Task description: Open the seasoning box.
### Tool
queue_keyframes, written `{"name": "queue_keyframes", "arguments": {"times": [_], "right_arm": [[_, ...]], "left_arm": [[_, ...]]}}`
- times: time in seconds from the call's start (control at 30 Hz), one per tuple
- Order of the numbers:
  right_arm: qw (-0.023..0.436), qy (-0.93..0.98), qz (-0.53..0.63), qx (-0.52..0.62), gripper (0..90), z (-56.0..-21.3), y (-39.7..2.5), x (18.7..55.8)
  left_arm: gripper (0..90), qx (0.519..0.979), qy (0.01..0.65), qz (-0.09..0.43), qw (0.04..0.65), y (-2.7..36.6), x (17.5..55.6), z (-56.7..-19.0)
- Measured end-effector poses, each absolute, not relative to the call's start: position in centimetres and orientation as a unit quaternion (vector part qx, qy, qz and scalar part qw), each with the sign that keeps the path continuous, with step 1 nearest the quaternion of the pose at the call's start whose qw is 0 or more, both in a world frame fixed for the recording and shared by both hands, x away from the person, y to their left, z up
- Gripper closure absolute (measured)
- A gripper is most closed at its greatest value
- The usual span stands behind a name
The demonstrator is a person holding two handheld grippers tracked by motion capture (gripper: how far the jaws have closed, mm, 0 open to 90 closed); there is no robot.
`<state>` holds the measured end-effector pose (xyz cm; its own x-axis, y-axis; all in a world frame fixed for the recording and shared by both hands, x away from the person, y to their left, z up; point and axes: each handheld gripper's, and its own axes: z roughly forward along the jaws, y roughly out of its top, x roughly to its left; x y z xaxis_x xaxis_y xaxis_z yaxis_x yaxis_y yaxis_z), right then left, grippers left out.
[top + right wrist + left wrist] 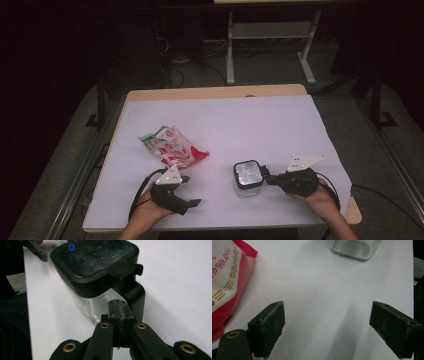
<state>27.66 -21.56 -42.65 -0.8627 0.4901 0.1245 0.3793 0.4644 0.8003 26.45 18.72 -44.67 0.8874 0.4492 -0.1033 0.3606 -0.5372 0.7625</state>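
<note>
The jar [97, 303] looked like clear, glossy glass or plastic, its lid [95, 258] matt black plastic with a smudged, shiny top panel. The bag [227, 277] was glossy printed film, crinkled. The bench [225, 120] wore a smooth, matt white sheet over a wood edge. The left gripper [327, 322] pads were rough, dusty black.

Legible print found on one item only: the red and white bag [227, 277], near left on the table, carries "≥99.0%" in red beside gold wheat-ear emblems. Remaining print on the bag [170, 146] is too small to read.
</note>
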Motion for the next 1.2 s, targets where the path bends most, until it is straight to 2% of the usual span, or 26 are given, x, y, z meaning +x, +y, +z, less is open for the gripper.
{"name": "queue_keyframes", "arguments": {"times": [0.4,0.57,0.7,0.73,0.77,0.8,0.83,0.87,1.0,1.2], "right_arm": [[0.061,0.843,0.465,0.263,89.7,-42.5,-22.7,26.8],[0.058,0.836,0.47,0.277,85.0,-42.5,-23.9,26.4],[0.062,0.836,0.463,0.29,77.9,-42.9,-24.5,26.2],[0.063,0.836,0.456,0.299,73.7,-43.2,-24.8,26.3],[0.063,0.836,0.456,0.299,73.7,-43.2,-24.8,26.3],[0.07,0.836,0.45,0.307,68.5,-43.4,-24.9,26.3],[0.07,0.836,0.45,0.307,68.5,-43.4,-24.9,26.3],[0.072,0.834,0.445,0.317,61.8,-43.5,-25.1,26.4],[0.076,0.832,0.434,0.337,51.1,-43.7,-25.2,26.6],[0.087,0.841,0.407,0.345,39.0,-43.7,-25.0,26.8]], "left_arm": [[12.6,0.871,0.228,0.045,0.433,18.3,26.1,-44.8],[12.6,0.864,0.23,0.041,0.446,18.3,26.2,-44.6],[12.6,0.861,0.233,0.035,0.452,18.1,26.3,-44.5],[12.6,0.86,0.231,0.03,0.455,17.7,26.3,-44.3],[12.6,0.86,0.231,0.03,0.455,17.7,26.3,-44.3],[12.6,0.862,0.225,0.03,0.453,17.2,26.4,-44.1],[12.7,0.862,0.225,0.03,0.453,17.2,26.4,-44.1],[12.7,0.867,0.216,0.028,0.449,16.7,26.6,-44.0],[12.8,0.873,0.211,0.021,0.44,15.8,26.8,-43.8],[12.7,0.874,0.203,0.022,0.441,15.1,27.1,-42.9]]}}
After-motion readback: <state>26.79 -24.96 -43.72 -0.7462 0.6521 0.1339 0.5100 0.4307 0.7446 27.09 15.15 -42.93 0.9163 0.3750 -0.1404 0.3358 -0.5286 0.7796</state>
